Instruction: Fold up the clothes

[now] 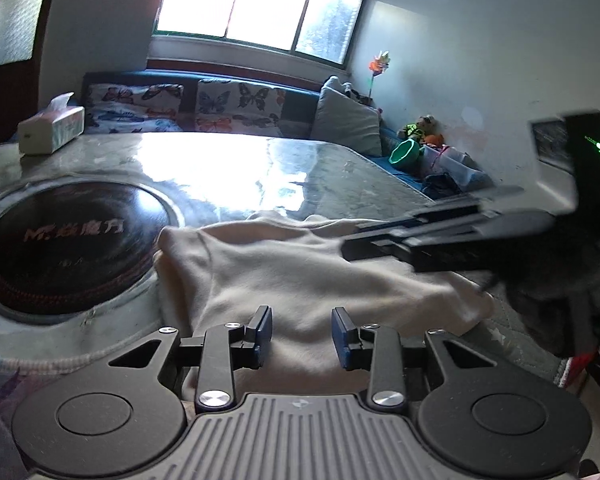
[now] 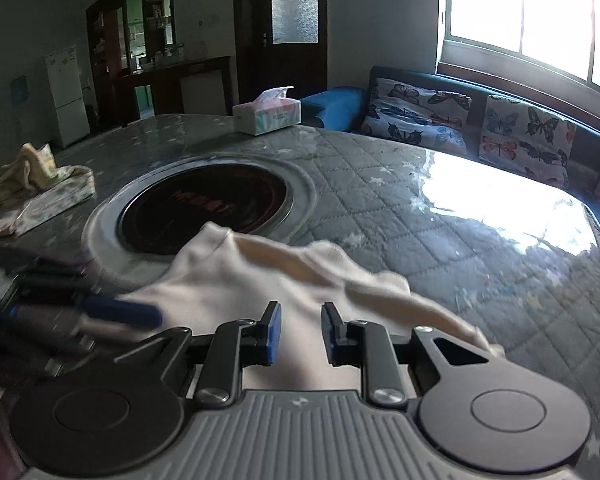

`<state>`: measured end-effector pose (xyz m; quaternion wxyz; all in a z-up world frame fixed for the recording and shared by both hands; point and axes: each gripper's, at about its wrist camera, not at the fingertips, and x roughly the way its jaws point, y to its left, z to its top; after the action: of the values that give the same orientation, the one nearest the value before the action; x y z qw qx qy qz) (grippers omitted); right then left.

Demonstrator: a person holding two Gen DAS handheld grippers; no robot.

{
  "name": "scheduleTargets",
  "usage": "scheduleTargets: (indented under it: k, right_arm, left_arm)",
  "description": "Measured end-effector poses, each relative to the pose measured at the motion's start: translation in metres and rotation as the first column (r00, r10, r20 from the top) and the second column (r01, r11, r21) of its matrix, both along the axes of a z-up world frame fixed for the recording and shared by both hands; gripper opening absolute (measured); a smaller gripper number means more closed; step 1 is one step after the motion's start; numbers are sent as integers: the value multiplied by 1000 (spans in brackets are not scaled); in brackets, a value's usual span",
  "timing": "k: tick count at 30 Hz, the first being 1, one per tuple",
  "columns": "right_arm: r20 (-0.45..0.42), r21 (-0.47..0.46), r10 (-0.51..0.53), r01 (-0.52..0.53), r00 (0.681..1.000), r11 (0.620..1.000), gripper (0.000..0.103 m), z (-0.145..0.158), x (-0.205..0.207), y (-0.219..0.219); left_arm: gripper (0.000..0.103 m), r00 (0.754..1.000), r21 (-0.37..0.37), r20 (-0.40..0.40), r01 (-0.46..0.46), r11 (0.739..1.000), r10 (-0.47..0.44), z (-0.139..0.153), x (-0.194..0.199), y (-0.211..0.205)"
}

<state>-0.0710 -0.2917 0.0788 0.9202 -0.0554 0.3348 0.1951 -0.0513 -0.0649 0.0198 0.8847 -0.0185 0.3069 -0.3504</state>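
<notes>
A cream garment lies crumpled on the quilted grey table cover, just right of the round cooktop. My left gripper hovers over the garment's near edge, its blue pads apart, with cloth showing through the gap and nothing pinched. My right gripper stands over the same garment, its jaws a little apart and not pressing on the fabric. In the left wrist view the right gripper reaches in blurred from the right above the cloth. The left gripper shows blurred at the left of the right wrist view.
A black round cooktop is sunk into the table beside the garment. A tissue box stands at the far edge. A pile of pale patterned clothes lies at the left. A sofa with butterfly cushions runs behind the table.
</notes>
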Motion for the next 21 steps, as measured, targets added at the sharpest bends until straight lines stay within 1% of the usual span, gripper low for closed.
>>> scheduleTargets:
  k: [3, 6, 8, 15, 19, 21]
  right_arm:
    - [-5, -4, 0, 0, 1000, 1000, 21, -5, -10, 0]
    - [-27, -3, -11, 11, 1000, 1000, 21, -17, -9, 0]
    - [-15, 0, -16, 16, 1000, 1000, 21, -23, -10, 0]
    - [25, 6, -1, 1, 1000, 1000, 21, -10, -25, 1]
    - [0, -19, 5, -5, 1000, 1000, 21, -20, -30, 3]
    - [2, -12, 0, 0, 1000, 1000, 21, -19, -34, 2]
  left_arm:
    - [36, 1000, 3, -9, -8, 1000, 8, -3, 1, 1]
    - [36, 1000, 10, -14, -11, 1000, 11, -7, 2, 1]
    - [36, 1000, 13, -16, -11, 1000, 11, -7, 1, 1]
    - [37, 1000, 13, -16, -15, 1000, 15, -7, -5, 5]
    - [37, 999, 18, -26, -22, 1000, 22, -9, -6, 6]
    - [37, 999, 21, -25, -23, 1000, 23, -10, -7, 7]
